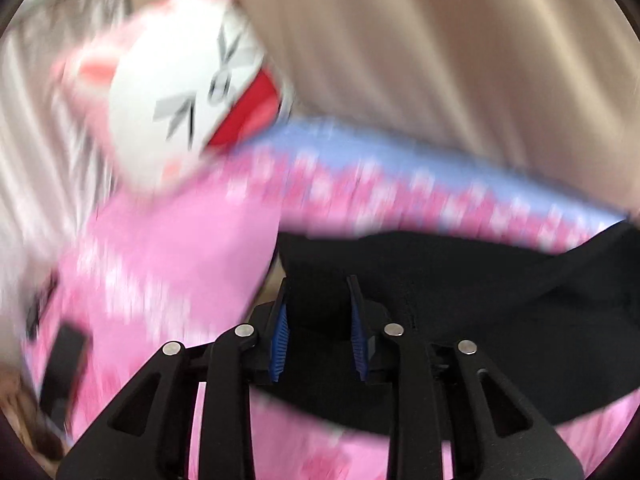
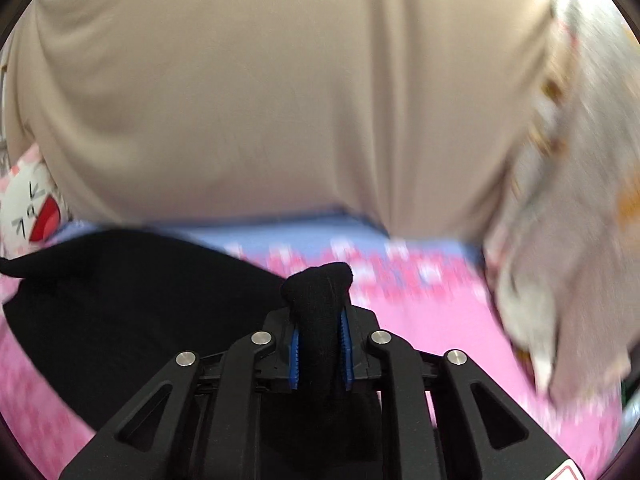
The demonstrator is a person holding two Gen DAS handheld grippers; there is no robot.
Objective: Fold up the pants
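Black pants (image 2: 132, 300) bunched, lifted over my pink sheet (image 2: 432, 336). Left gripper (image 1: 318, 336) and right gripper (image 2: 320, 354) both pinching black fabric. No readable labels.

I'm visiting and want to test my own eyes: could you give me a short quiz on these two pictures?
1. True or false: the right hand-held gripper is shut on a bunch of the black pants.
2. What colour is the patterned surface under the pants? A green, B pink, C yellow.
3. Fill in: the left hand-held gripper has black ____ between its fingers.

Key: 1 true; 2 B; 3 fabric, from the pants.
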